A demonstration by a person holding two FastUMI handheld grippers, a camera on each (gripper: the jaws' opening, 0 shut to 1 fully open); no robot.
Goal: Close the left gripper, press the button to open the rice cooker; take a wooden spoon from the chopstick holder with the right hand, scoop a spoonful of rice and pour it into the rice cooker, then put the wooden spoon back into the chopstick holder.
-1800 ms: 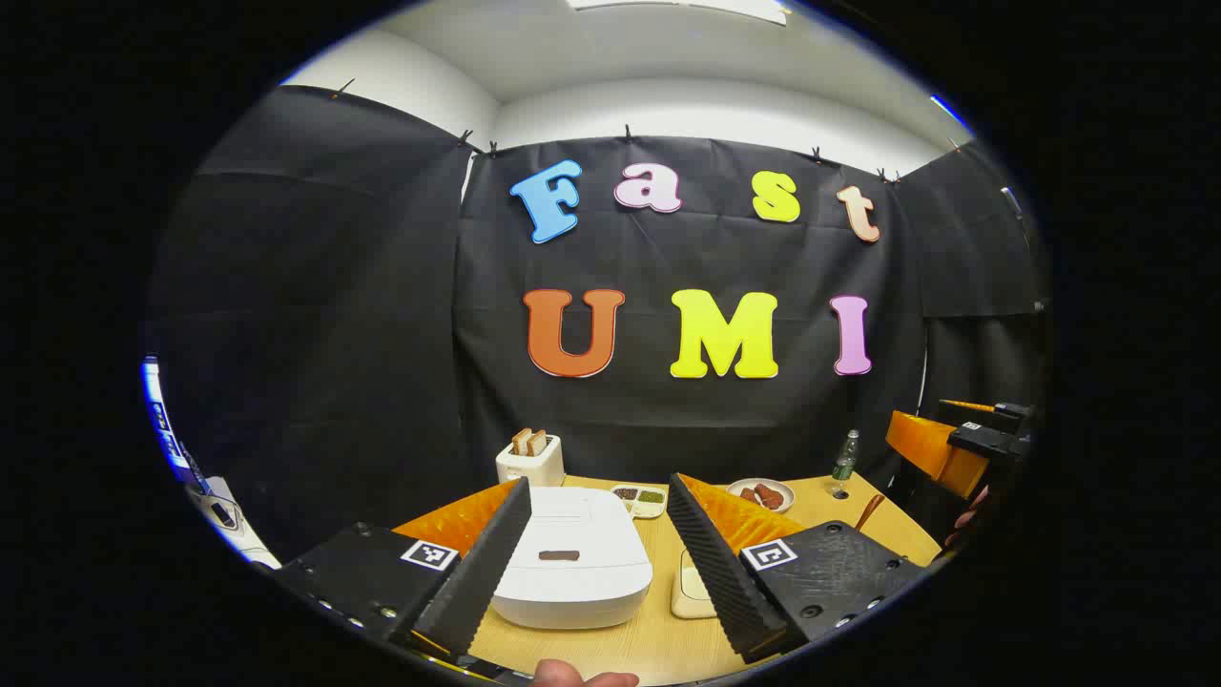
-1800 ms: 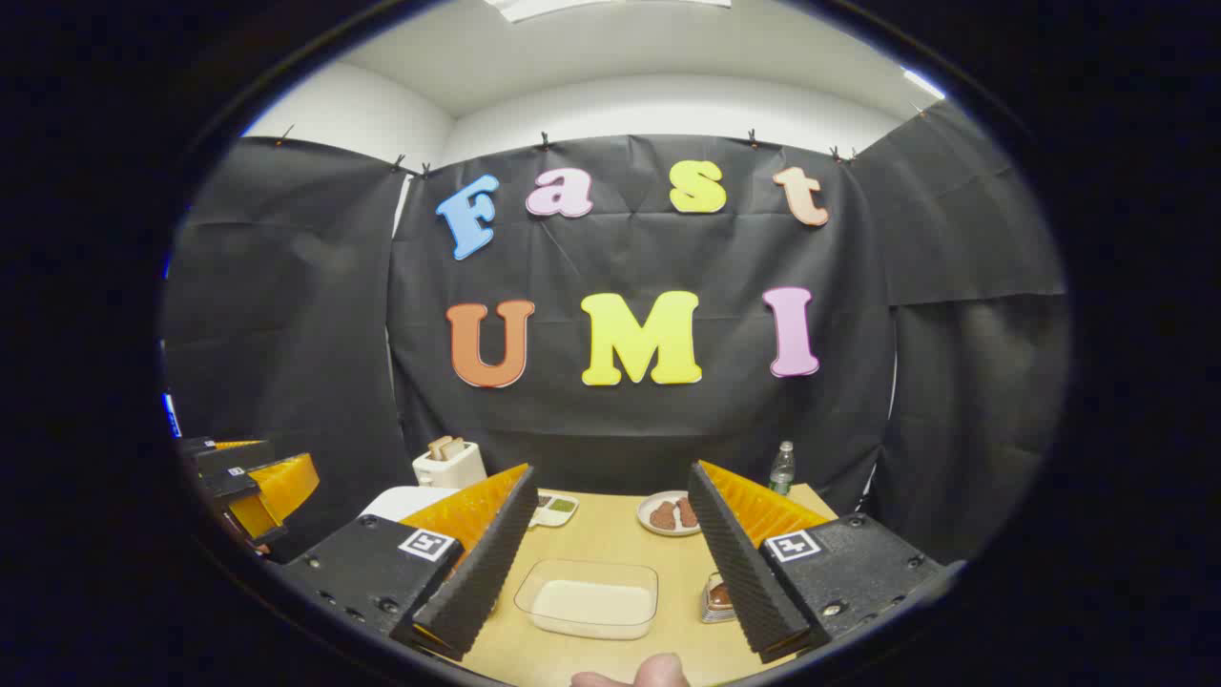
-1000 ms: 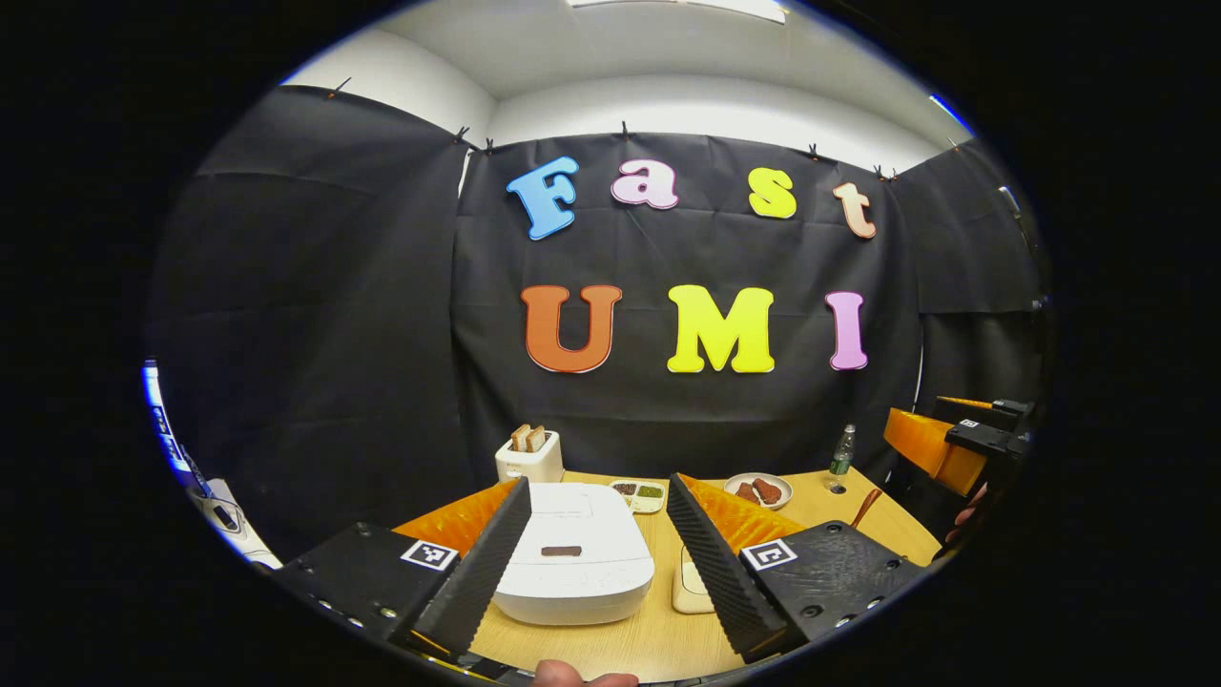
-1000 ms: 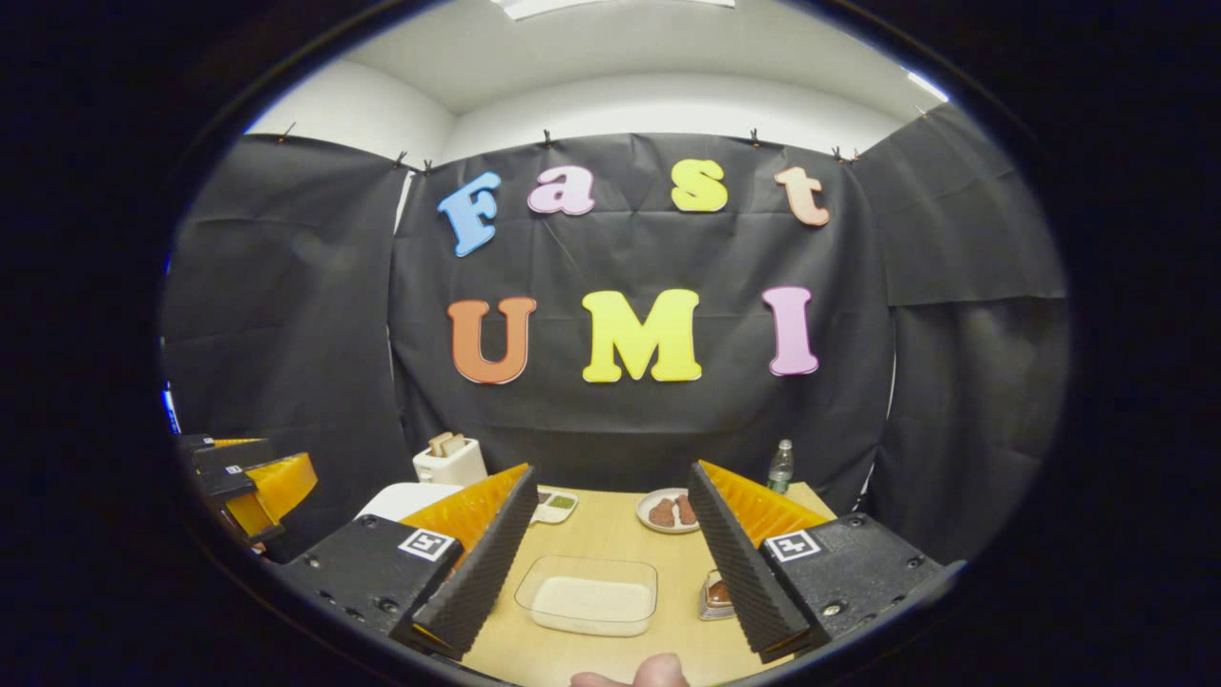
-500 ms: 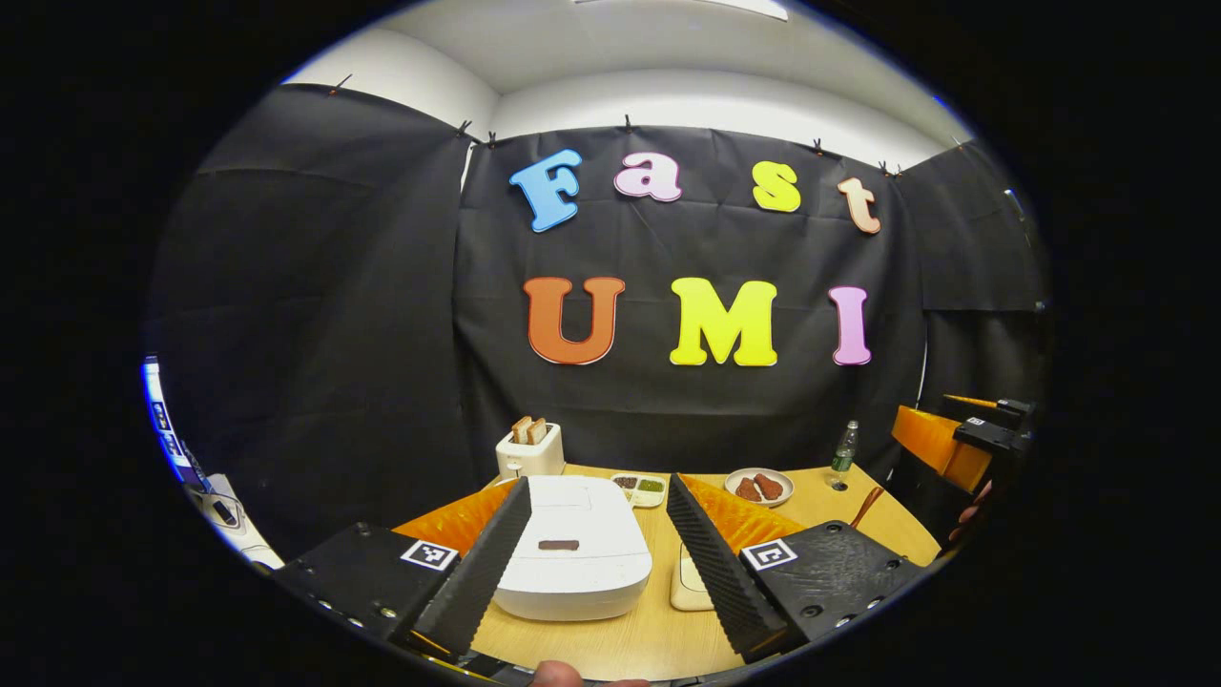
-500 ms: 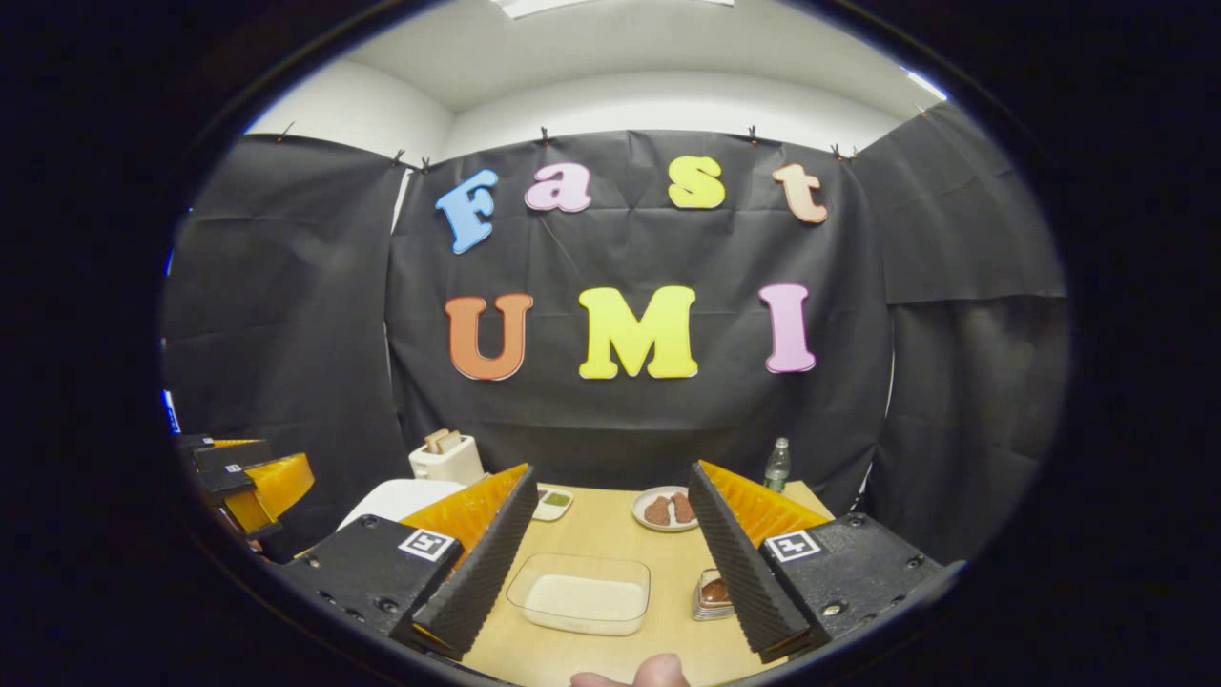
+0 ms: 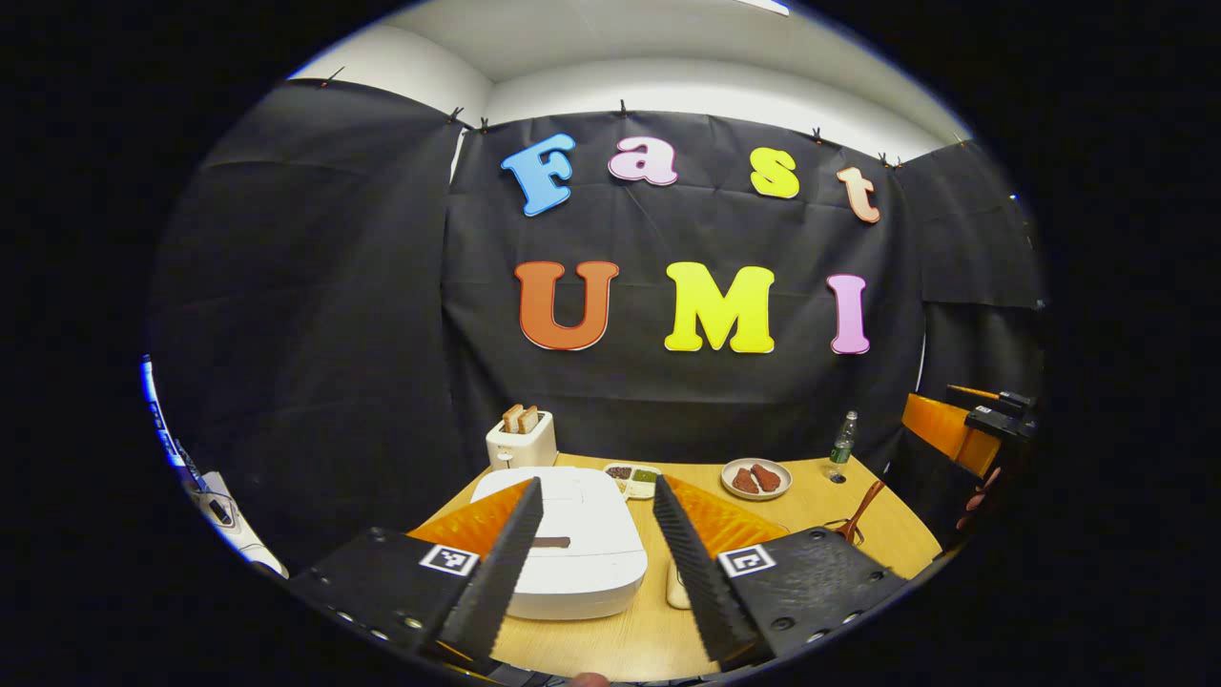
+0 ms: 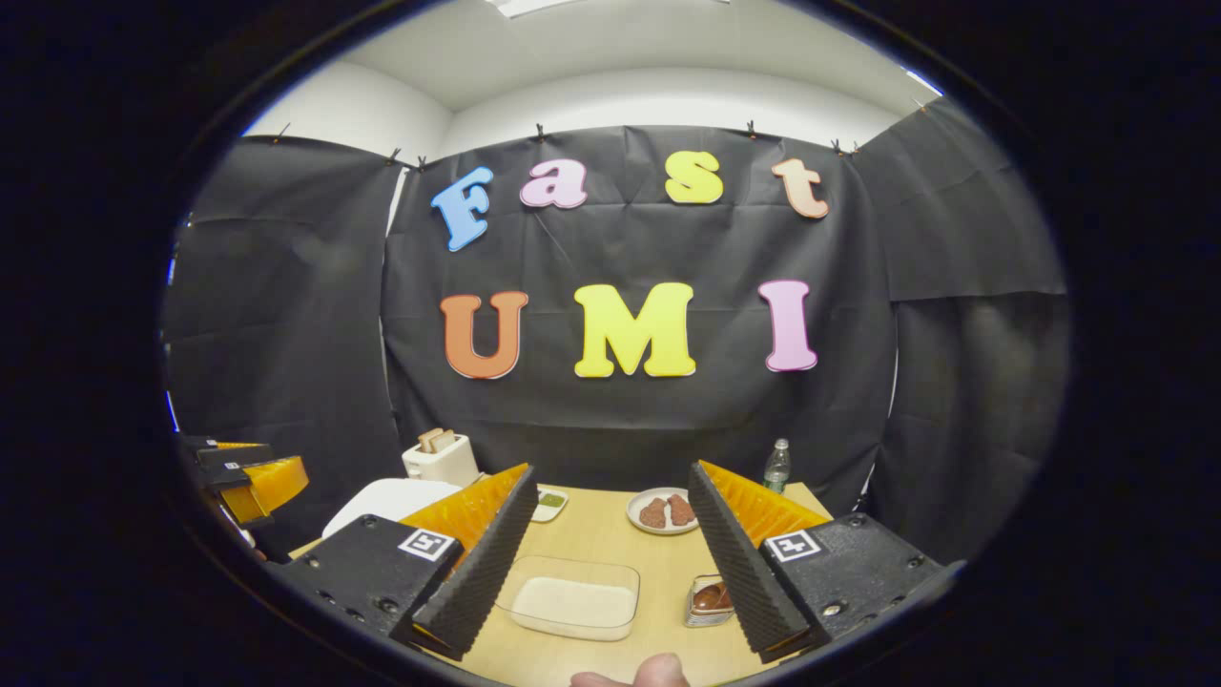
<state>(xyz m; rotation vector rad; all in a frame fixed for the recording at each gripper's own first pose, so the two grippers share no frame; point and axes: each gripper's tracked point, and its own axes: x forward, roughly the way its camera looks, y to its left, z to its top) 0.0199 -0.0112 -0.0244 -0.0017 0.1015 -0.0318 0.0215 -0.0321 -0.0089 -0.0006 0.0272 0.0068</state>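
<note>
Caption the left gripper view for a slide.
Left gripper, jaws apart, hovers over the closed white rice cooker on the wooden table.

The rice cooker [image 7: 572,534] is white and rounded, lid shut, a small dark button [image 7: 547,542] on top, near the table's left edge; the clear container of rice [image 8: 570,601] lies flat toward the near edge; the wooden spoon [image 7: 856,515] leans by the right edge.

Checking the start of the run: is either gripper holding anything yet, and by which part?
Nothing is held. The left gripper and right gripper are both open, with nothing between the fingers.
</note>
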